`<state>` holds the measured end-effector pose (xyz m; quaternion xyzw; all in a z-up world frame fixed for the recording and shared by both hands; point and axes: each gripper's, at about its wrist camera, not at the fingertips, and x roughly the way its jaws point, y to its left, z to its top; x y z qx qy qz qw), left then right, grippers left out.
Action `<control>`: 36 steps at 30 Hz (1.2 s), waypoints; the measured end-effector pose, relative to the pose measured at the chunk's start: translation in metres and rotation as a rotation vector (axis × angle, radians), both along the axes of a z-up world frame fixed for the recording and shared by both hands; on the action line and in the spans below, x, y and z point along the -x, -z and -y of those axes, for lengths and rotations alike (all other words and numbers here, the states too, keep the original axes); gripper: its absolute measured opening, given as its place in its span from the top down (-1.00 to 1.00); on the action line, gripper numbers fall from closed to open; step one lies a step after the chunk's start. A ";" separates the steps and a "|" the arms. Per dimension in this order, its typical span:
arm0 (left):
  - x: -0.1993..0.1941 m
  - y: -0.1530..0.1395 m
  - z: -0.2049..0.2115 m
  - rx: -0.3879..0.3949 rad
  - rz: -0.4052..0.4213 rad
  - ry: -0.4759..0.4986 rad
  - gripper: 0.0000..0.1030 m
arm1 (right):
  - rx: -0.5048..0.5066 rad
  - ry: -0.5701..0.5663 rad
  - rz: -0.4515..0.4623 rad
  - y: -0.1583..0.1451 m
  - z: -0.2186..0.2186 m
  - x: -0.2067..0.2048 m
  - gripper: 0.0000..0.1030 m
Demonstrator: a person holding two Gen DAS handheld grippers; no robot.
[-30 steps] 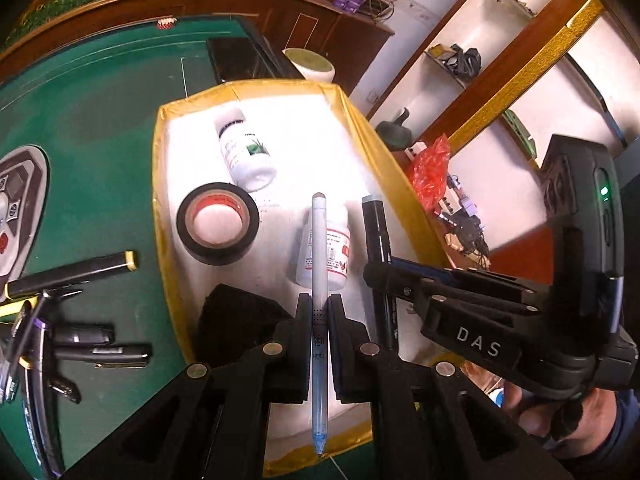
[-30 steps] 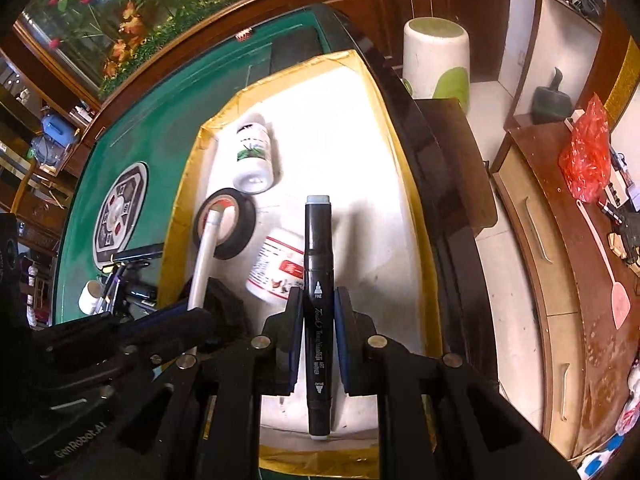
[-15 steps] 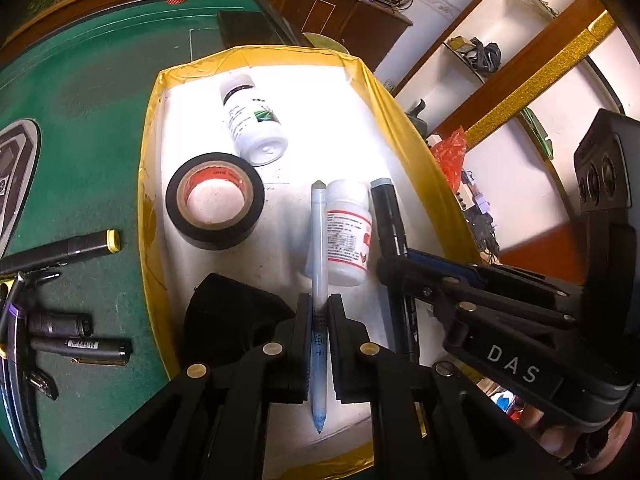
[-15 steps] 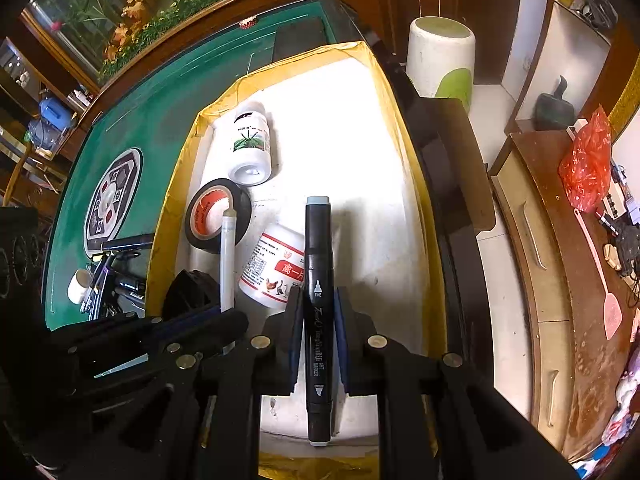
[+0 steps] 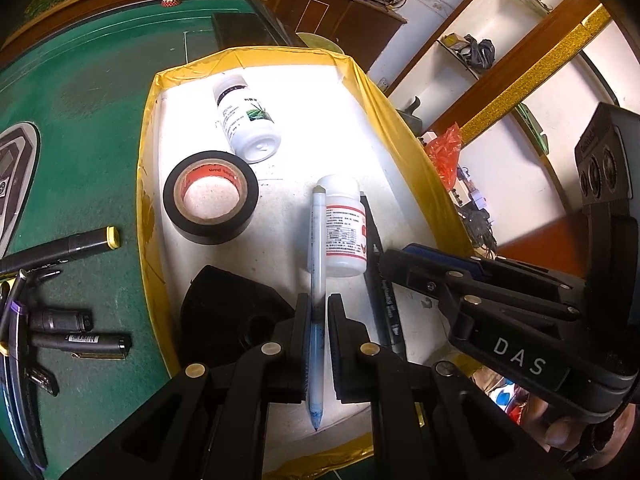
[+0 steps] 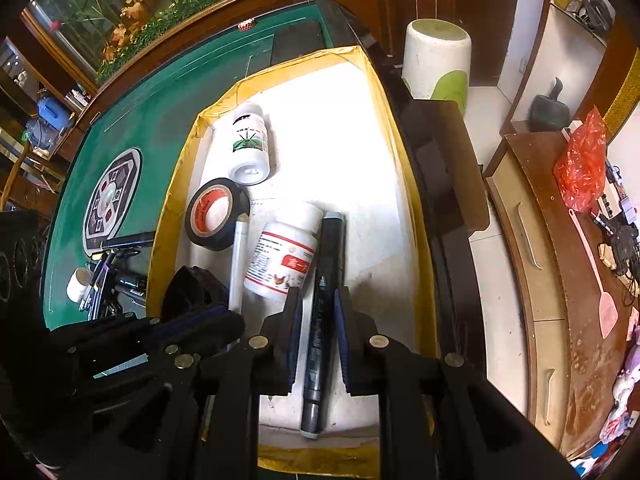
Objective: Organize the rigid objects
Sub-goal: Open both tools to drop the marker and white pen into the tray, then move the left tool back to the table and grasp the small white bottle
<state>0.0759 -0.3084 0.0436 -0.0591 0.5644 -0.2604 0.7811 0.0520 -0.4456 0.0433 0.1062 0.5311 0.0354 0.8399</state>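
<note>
- Strong daylight overexposes the white tray floor at its far end in both views.
- Fisheye distortion bends edges; corners vignette black.
- Focus sharp; near foreground dark.

Both grippers' jaws clamped, angled downward.

Both clamped pens sit lower now: the slim pen and black marker flank the red-labelled bottle, toward 12 o'clock.
</note>
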 end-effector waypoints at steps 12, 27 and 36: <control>0.013 -0.017 -0.014 0.014 0.037 0.023 0.53 | -0.026 0.001 0.057 -0.021 -0.011 0.017 0.54; 0.029 -0.040 -0.088 -0.006 0.122 -0.035 0.47 | -0.054 -0.092 0.104 -0.038 -0.077 0.023 0.50; 0.042 -0.047 -0.176 -0.081 0.200 -0.130 0.24 | -0.073 -0.132 0.102 -0.036 -0.117 0.025 0.41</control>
